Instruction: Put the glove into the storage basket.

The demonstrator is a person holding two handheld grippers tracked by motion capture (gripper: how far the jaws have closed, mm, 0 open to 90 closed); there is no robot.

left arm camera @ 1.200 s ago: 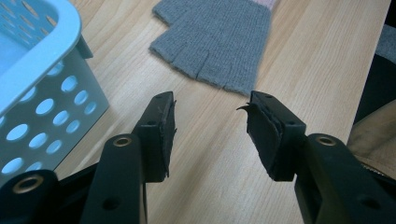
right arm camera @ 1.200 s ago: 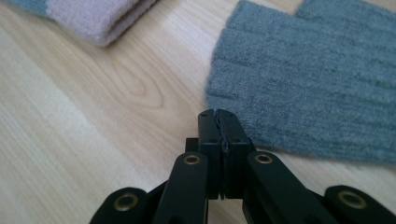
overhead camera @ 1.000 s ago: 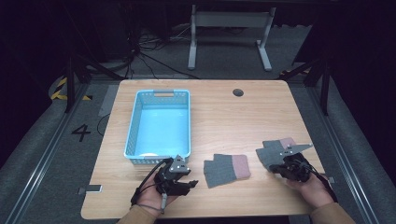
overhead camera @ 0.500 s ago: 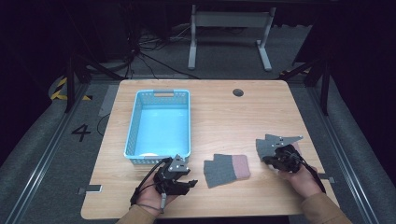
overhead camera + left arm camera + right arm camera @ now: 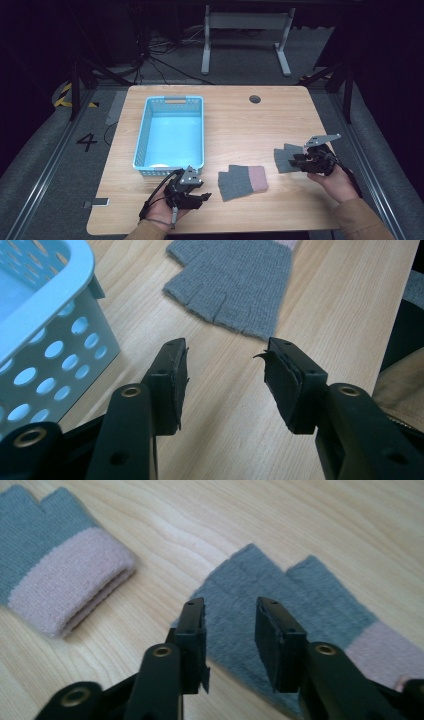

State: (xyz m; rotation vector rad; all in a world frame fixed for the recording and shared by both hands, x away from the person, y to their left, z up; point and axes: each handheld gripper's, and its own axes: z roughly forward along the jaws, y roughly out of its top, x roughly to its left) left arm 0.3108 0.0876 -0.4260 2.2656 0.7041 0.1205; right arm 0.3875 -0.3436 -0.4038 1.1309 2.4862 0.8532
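Right gripper view: the right gripper [image 5: 229, 611] hovers over a grey glove [image 5: 300, 605] at frame centre, its jaws just opened, spread with nothing pinched. In the high view's lower centre lies a second glove [image 5: 242, 182]; the left gripper [image 5: 202, 196], lower left, stands spread and empty beside the blue basket [image 5: 145, 127].

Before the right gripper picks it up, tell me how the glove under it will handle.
The glove looks knitted and lies flat, so it will probably droop from a pinch. It seems light, with a fuzzy surface unlikely to slip. Pushed across the wooden table, it would likely bunch.
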